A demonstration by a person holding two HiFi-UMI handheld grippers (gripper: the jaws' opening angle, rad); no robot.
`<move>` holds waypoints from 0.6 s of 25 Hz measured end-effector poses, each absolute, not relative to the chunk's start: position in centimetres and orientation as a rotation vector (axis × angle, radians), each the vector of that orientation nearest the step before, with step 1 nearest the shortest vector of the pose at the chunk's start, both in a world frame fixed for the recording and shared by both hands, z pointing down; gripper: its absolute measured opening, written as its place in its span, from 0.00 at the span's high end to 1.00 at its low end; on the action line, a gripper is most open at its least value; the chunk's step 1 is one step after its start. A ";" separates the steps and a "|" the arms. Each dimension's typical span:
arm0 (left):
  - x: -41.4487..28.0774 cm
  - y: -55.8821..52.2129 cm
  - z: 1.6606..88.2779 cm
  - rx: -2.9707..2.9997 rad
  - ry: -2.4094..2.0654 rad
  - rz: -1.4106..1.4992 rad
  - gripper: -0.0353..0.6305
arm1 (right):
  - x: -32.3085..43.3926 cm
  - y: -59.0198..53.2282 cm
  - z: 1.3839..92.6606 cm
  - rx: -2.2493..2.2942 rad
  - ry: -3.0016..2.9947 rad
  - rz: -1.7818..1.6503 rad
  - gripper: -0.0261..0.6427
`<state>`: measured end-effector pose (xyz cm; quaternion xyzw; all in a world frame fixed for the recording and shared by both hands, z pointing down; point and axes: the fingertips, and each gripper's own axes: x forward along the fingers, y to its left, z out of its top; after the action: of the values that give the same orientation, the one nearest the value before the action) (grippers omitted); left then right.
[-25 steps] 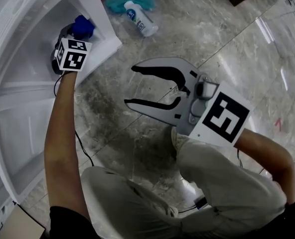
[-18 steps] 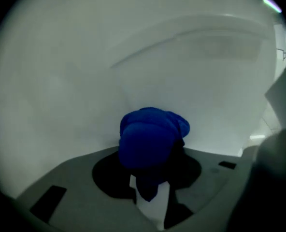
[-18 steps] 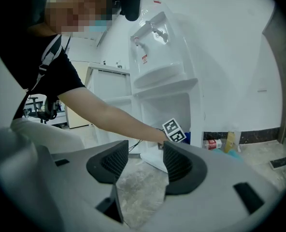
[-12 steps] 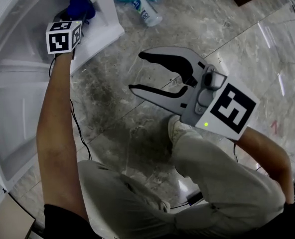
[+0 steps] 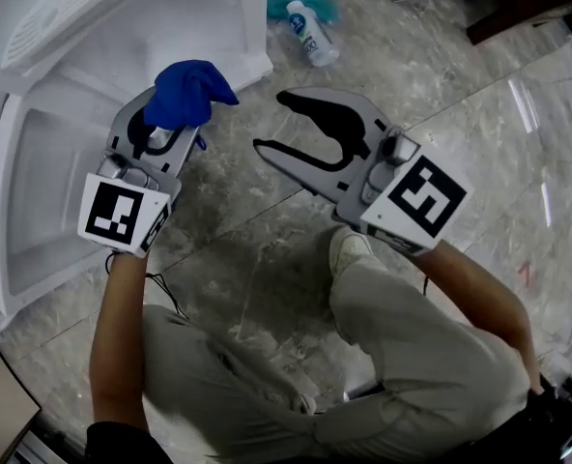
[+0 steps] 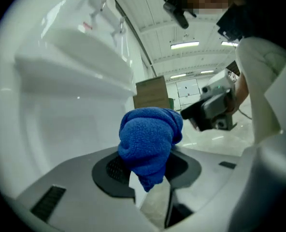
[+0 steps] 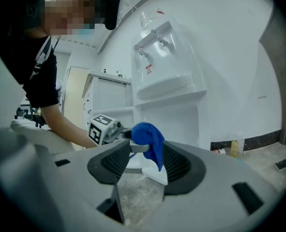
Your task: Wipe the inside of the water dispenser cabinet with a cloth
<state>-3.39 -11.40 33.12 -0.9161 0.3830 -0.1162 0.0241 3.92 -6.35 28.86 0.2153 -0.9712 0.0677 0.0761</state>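
No legible text anywhere. The marker cubes on the left gripper [image 5: 175, 109] and right gripper [image 5: 271, 121] carry only black-and-white square codes, no letters or digits. The bottle [image 5: 312, 33] on the floor beside the water dispenser cabinet [image 5: 44, 172] has a blue label, print too small to read. The small red label [image 7: 148, 70] above the cabinet is also illegible.

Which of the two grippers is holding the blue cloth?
The left gripper, at the left of the head view: its jaws clamp the bunched blue cloth. The right gripper has nothing between its jaws, which are closing.
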 end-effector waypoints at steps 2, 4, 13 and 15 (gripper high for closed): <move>-3.5 -8.5 29.9 -2.811 1.204 -0.281 0.72 | 3.4 -6.4 28.3 0.671 -2.955 0.201 0.68; -3.9 -6.7 28.1 -2.784 1.231 -0.239 0.72 | 3.1 -6.6 27.9 0.679 -2.981 0.203 0.72; -7.5 -5.0 28.1 -2.767 1.331 -0.262 0.72 | 1.3 -7.0 26.8 0.668 -2.982 0.157 0.95; -7.5 -4.9 28.1 -2.780 1.333 -0.236 0.72 | 0.4 -7.0 26.9 0.638 -2.972 0.148 0.96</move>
<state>-7.48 -4.93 28.07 -0.8989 0.4308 -0.0762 0.0247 0.43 -6.97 26.88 0.2094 -0.9754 0.0485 0.0493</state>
